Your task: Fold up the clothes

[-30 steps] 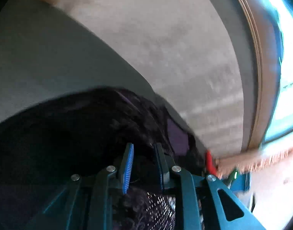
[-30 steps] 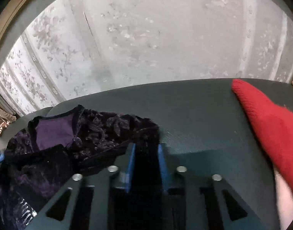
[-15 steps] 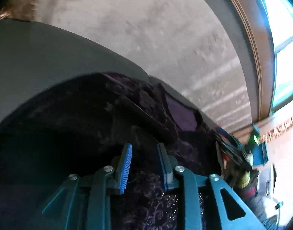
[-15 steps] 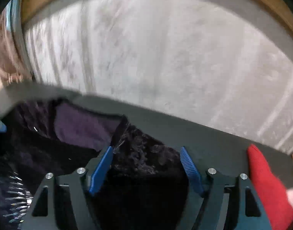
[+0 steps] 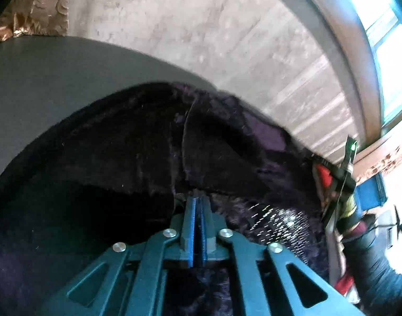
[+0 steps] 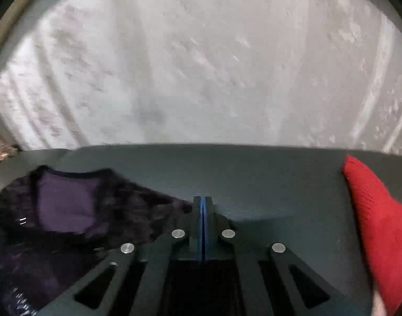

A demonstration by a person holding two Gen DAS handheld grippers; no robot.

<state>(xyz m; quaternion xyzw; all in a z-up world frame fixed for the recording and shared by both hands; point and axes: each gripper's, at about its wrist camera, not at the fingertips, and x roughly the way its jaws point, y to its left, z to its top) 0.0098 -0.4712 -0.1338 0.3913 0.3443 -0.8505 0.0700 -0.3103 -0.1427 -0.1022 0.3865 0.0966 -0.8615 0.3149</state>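
Grippers first. Left gripper (image 5: 198, 200) has its jaws closing, blue pads all but together, pinching a fold of the dark velvet garment (image 5: 122, 152) at their tips. Right gripper (image 6: 202, 202) is also closing, its pads meeting; the garment's edge reaches its left finger at 9 o'clock, but whether cloth is actually caught between the pads cannot be told, since the view is blurred and the tips look bare against the table (image 6: 253, 173).

Garment position: it lies in a rumpled heap on the grey table, filling the lower half of the left view. In the right view it lies from 7 to 9 o'clock, with its purple lining (image 6: 66, 202) showing at the neckline. A sequinned patch (image 5: 274, 218) lies just beside the left gripper at 3 o'clock. A red knit (image 6: 380, 223) rests apart at 3 o'clock in the right view. Beyond the table edge is pale patterned wallpaper (image 6: 201, 65), with a window (image 5: 390, 60) at 2 o'clock in the left view.

Risks, as judged:
- Right gripper may lift with nothing, or only a thread of pile, so the fold would skew.
- Left gripper holds a bunched fold and not a clean edge; several layers may come up together.
- Velvet is slippery and could slide out under tension.
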